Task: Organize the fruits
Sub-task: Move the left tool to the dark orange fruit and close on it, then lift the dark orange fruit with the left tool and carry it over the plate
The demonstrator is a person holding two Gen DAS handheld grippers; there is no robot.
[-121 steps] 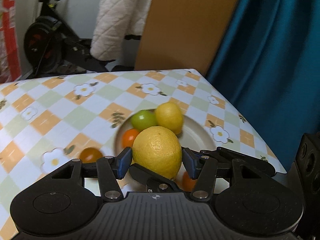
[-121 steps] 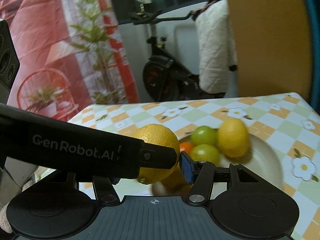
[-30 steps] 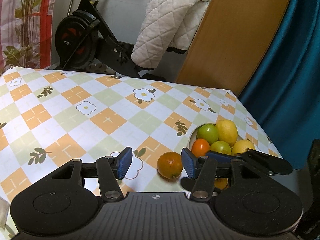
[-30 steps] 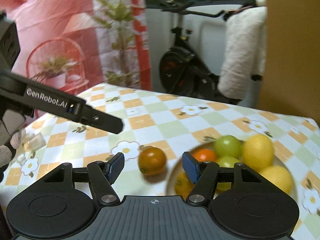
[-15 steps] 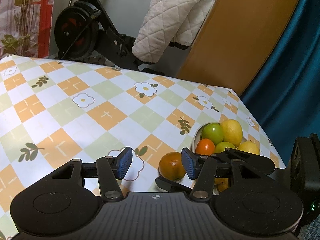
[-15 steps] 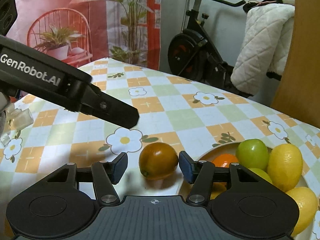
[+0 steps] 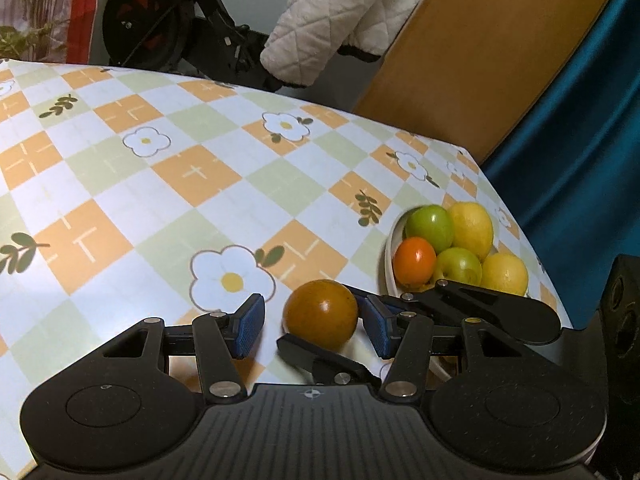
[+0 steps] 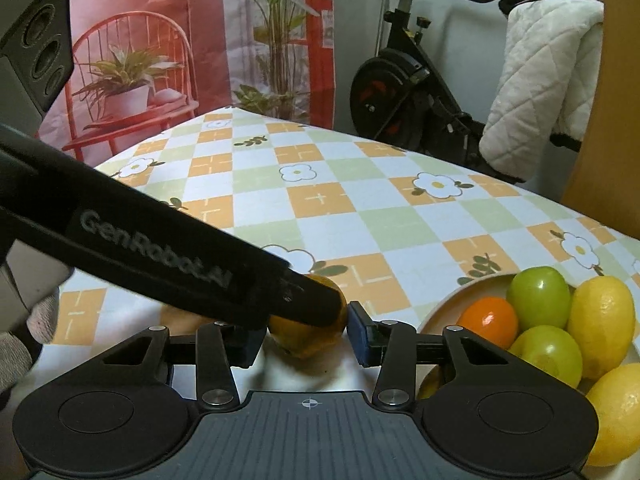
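Left wrist view. The left gripper (image 7: 316, 326) points down over the checked tablecloth (image 7: 192, 184), jaws moderately apart and clamped on nothing. Between its blue pads (image 7: 249, 325) sits a brownish-orange fruit (image 7: 320, 314), nearer the right pad than the left, with table visible in the gap on the left side. Two black fingers of the right gripper (image 7: 320, 334) reach in from the right; one tip lies below the fruit, the other passes behind its right side. Ahead and to the right of the left gripper stands the plate (image 7: 390, 256), carrying a small orange fruit (image 7: 415, 260), two green fruits (image 7: 432, 226) and yellow lemons (image 7: 471, 229).

Right wrist view. A person's gloved hand (image 8: 24, 344) shows at the far left edge. One long black finger of the left gripper (image 8: 180, 264) crosses from the left and covers the top of the brownish-orange fruit (image 8: 308, 340), which lies between the right gripper's (image 8: 306, 338) pads on the tablecloth (image 8: 360, 216). The right jaws have just been closing and stand narrow around the fruit; the left pad is partly hidden, so whether the pads already press the skin cannot be told for certain. Just right of this gripper is the plate (image 8: 444, 304) with the small orange fruit (image 8: 489, 320), green fruits (image 8: 540, 294) and lemons (image 8: 600, 320).
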